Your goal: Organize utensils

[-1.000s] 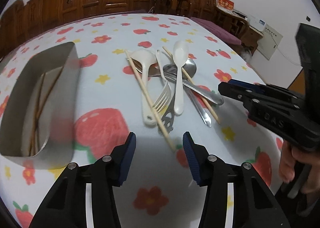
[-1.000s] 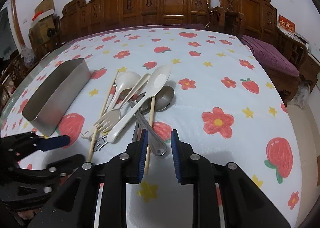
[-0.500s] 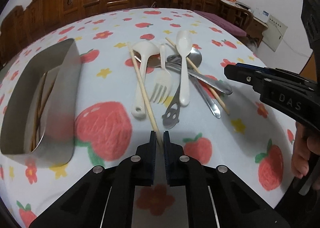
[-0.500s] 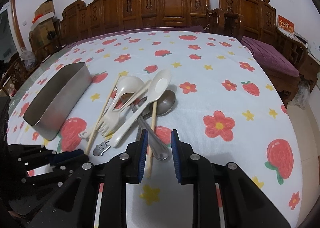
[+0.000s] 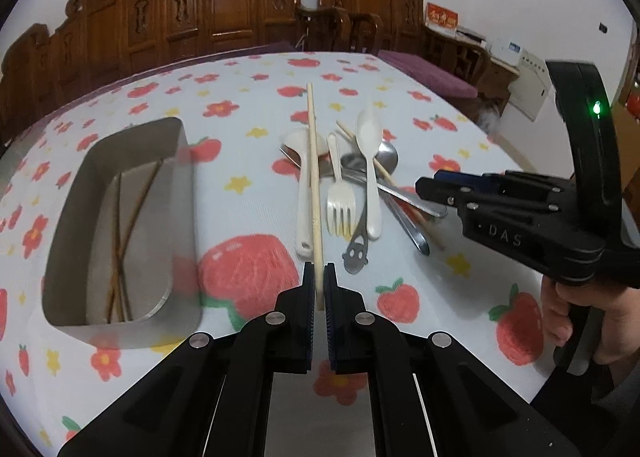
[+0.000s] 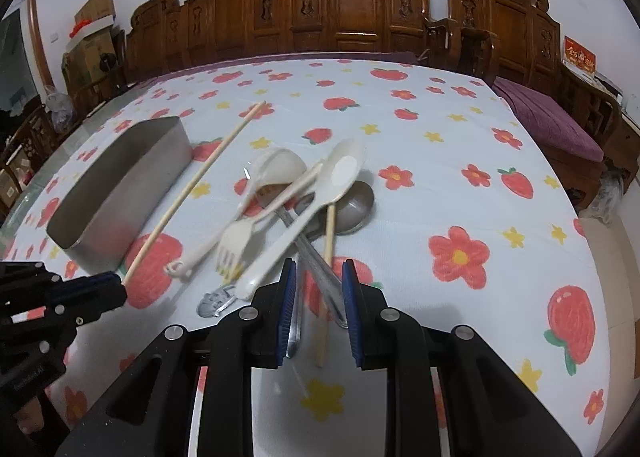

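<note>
left tongs [image 5: 319, 285] closed on a chopstick [image 5: 314, 177] and lifted it.

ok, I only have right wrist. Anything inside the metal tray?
Observer: Yes, the left wrist view shows brown chopsticks lying inside the metal tray.
Operator: Left jaws gripping that pale chopstick?
Observer: Yes, the left gripper is shut on the pale chopstick near its end.
Operator: Right unit powered?
Observer: A green light glows on the right gripper body.
</note>
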A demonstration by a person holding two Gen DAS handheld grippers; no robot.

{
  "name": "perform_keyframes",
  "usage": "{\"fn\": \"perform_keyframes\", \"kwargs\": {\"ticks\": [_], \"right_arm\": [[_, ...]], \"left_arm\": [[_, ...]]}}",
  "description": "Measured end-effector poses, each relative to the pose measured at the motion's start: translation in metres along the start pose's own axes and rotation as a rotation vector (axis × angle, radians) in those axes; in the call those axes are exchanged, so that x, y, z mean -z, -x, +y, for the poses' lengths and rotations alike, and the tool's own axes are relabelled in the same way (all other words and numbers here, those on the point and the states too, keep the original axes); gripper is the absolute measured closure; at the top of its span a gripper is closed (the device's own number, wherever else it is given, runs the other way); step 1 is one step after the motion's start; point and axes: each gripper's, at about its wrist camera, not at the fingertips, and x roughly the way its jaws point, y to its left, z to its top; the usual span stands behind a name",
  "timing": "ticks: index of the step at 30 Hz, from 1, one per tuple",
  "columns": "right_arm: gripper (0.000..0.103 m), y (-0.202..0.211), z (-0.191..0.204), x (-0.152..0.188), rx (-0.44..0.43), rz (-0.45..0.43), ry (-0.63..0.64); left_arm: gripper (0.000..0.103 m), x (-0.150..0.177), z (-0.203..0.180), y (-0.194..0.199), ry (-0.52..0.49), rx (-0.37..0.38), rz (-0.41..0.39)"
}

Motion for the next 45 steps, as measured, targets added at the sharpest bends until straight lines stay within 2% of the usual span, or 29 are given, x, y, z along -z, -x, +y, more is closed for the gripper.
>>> {"fn": "perform_keyframes", "kwargs": {"ticks": [8, 10, 11, 19, 26, 30, 33, 35, 36, 37, 45], "right_arm": [[0.077, -0.008, 0.018, -0.015, -0.081, -0.042, 0.009], [0.067, -0.014, 0.024, -0.02, -0.096, -0.046, 0.016], [0.066, -0.017, 0.027, -0.022, -0.102, -0.046, 0.017], [0.066, -0.047, 0.04, -0.025, -0.119, 0.004, 0.011], [0.066, -0.056, 0.032, -0.02, -0.145, 0.048, -0.044], [0.07, -0.06, 0.028, -0.02, -0.185, 0.065, -0.085], [0.079, -0.061, 0.026, -0.02, -0.22, 0.074, -0.116], [0.081, -0.061, 0.025, -0.02, -0.23, 0.08, -0.133], [0.092, -0.061, 0.024, -0.02, -0.235, 0.082, -0.14], [0.098, -0.061, 0.023, -0.02, -0.238, 0.091, -0.149], [0.099, -0.044, 0.026, -0.02, -0.231, 0.075, -0.134]], "left_arm": [[0.099, -0.012, 0.021, 0.013, 0.027, -0.012, -0.044], [0.099, -0.013, 0.025, 0.017, 0.031, -0.017, -0.054], [0.099, -0.014, 0.027, 0.02, 0.036, -0.017, -0.06], [0.099, -0.015, 0.039, 0.03, 0.056, -0.017, -0.076], [0.099, -0.014, 0.042, 0.036, 0.062, -0.004, -0.084], [0.099, -0.015, 0.043, 0.039, 0.065, -0.001, -0.089], [0.099, -0.015, 0.044, 0.041, 0.066, 0.0, -0.092], [0.099, -0.016, 0.045, 0.042, 0.069, 0.008, -0.093], [0.099, -0.016, 0.047, 0.043, 0.07, 0.009, -0.092], [0.099, -0.016, 0.048, 0.044, 0.071, 0.007, -0.095], [0.099, -0.019, 0.068, 0.062, 0.087, -0.024, -0.119]]}}
